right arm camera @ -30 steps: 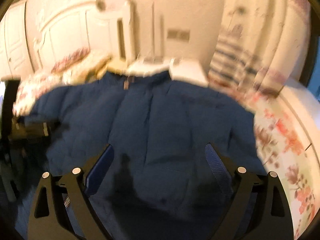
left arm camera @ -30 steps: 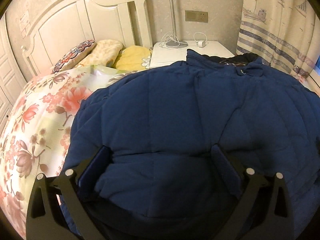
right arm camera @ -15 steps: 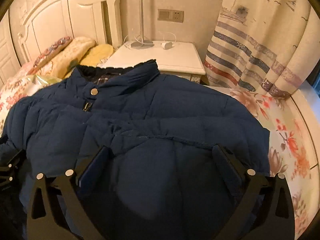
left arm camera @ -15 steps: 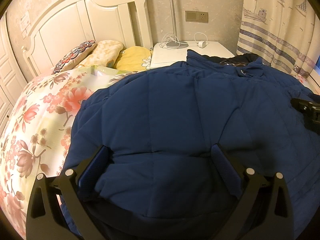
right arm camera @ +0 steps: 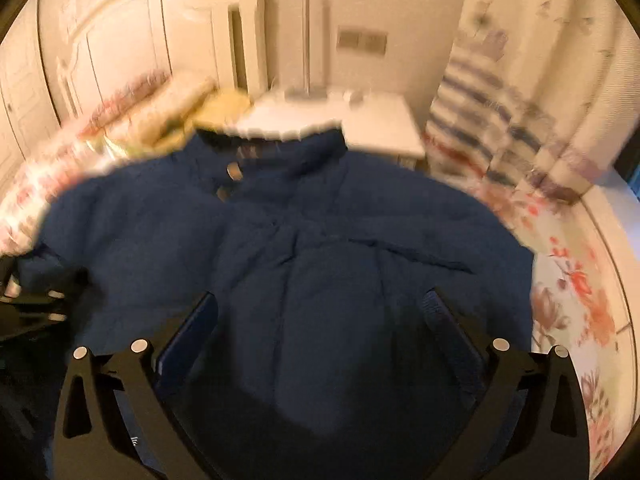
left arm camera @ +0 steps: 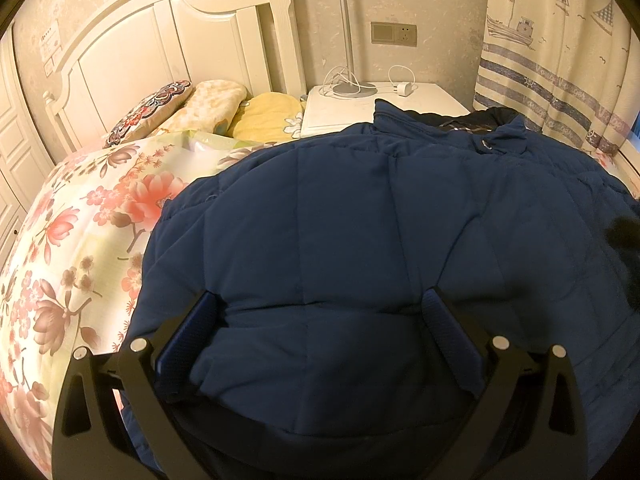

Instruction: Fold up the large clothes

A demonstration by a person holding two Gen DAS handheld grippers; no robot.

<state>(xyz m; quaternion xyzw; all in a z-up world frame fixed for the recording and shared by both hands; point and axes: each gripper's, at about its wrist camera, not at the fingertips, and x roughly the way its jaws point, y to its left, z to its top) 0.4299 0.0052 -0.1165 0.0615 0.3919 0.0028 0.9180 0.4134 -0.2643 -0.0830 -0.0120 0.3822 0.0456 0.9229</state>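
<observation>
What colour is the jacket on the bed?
Dark navy blue jacket, quilted; clearest in the left wrist view.

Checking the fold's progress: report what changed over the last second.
The right gripper has shifted sideways over the blue jacket, and its view is now smeared. Its jaws have just been opening and stand wide above the fabric, with nothing pinched. The left gripper kept still, jaws wide astride the jacket's hem. Jacket, floral quilt and nightstand lie as before.
</observation>
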